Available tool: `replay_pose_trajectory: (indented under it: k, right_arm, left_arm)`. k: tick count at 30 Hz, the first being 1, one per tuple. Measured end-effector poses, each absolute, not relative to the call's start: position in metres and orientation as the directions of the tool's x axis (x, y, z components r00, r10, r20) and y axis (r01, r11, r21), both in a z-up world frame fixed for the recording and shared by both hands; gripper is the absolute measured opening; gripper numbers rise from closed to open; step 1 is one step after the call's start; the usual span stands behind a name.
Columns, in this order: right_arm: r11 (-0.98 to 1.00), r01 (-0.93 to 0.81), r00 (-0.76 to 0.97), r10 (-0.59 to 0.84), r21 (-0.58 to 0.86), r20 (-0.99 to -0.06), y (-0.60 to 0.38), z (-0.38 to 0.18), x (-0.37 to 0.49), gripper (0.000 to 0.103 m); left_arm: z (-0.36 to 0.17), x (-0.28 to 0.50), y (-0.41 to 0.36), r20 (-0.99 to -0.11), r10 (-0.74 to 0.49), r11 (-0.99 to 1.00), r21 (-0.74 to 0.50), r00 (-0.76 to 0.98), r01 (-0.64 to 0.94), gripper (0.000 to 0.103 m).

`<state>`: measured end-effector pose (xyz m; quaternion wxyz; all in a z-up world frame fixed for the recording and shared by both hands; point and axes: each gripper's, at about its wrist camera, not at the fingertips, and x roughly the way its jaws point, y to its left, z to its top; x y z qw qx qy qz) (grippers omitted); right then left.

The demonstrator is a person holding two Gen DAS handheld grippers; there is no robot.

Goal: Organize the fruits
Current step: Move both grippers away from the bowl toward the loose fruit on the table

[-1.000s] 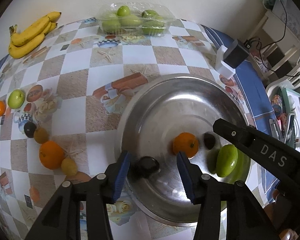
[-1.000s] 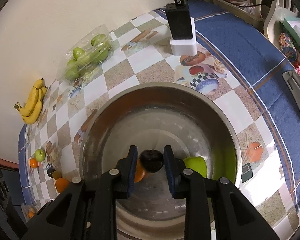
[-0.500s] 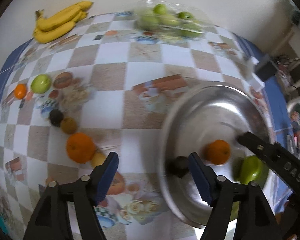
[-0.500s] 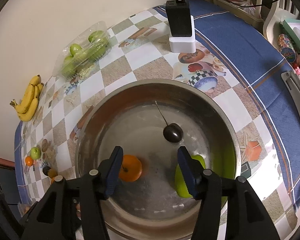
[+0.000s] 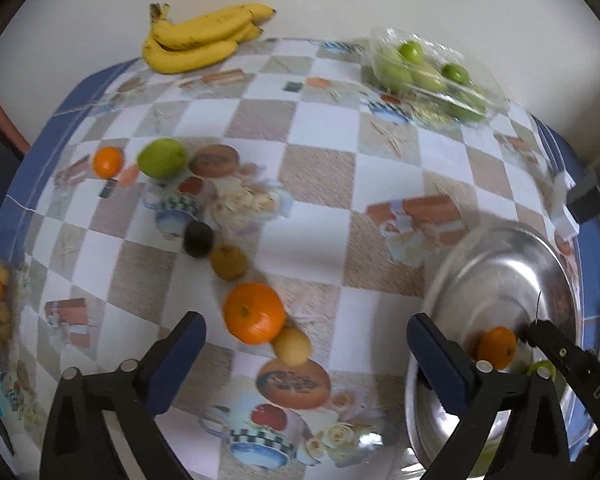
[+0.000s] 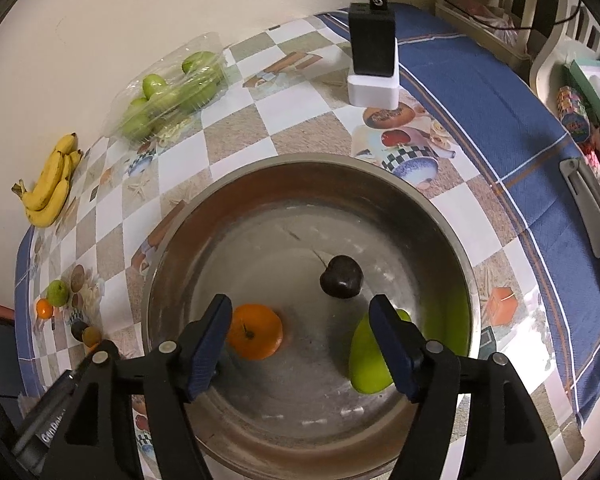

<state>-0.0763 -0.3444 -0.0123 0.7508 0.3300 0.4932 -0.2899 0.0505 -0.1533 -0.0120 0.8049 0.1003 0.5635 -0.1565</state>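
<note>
So the right gripper [image 6: 300, 338] hangs over the big round stainless steel bowl [image 6: 439, 216] with its jaws spread wide and nothing between them. Three fruits sit on the bowl floor: a small orange tangerine [image 6: 254, 332] right next to the left fingertip, a light green pear-shaped fruit [image 6: 365, 360] partly tucked behind the right fingertip, and a dark, almost black cherry with a thin stem [image 6: 341, 277] a little beyond the tips, roughly centred between them. None of them touch the pads as far as I can tell.

The left gripper [image 5: 305, 350] is wide open too and empty, hovering over the checkered tablecloth with printed teacups and fruit [image 5: 319, 176], left of the bowl. A large orange [image 5: 254, 313] lies just ahead of its tips, closer to the left finger, with a small yellowish round fruit [image 5: 292, 346] touching it on the near side. Further out the diagonal line goes on with a brownish-green round fruit [image 5: 228, 262] and a dark round fruit [image 5: 198, 239]. Well beyond that there's a green apple [image 5: 162, 157] beside a tiny orange tangerine [image 5: 107, 161].

Along the wall: a bunch of yellow bananas [image 5: 200, 38] and a clear plastic clamshell of green fruits [image 5: 431, 76]. A black charger on a white block [image 6: 372, 56] stands past the bowl.
</note>
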Motion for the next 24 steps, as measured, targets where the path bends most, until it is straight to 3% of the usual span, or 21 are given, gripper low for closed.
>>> replay_pose_trajectory:
  k: [3,6,12,15,24]
  right_arm:
    - [0.628,0.751,0.35,-0.118,0.203,-0.929,-0.34,-0.009,-0.074,0.076]
    - [0.642,0.742,0.352,-0.127,0.194,-0.927,-0.337,-0.006,-0.072,0.086]
    - [0.672,0.719,0.354,-0.133,0.178,-0.926,-0.33,-0.006,-0.067,0.087]
    - [0.687,0.705,0.358,-0.13,0.177,-0.925,-0.326,-0.007,-0.064,0.099]
    - [0.712,0.68,0.349,-0.109,0.172,-0.931,-0.313,-0.01,-0.054,0.099]
  left_arm:
    - [-0.007,0.053,-0.149,-0.931,-0.131,0.933,0.002,0.342,0.361,0.103]
    - [-0.004,0.058,-0.145,-0.925,-0.12,0.935,0.016,0.359,0.354,0.103]
    - [0.003,0.062,-0.136,-0.914,-0.116,0.937,0.029,0.388,0.348,0.103]
    - [0.006,0.063,-0.134,-0.911,-0.117,0.934,0.035,0.397,0.356,0.103]
    - [0.014,0.07,-0.122,-0.898,-0.116,0.928,0.054,0.423,0.369,0.103]
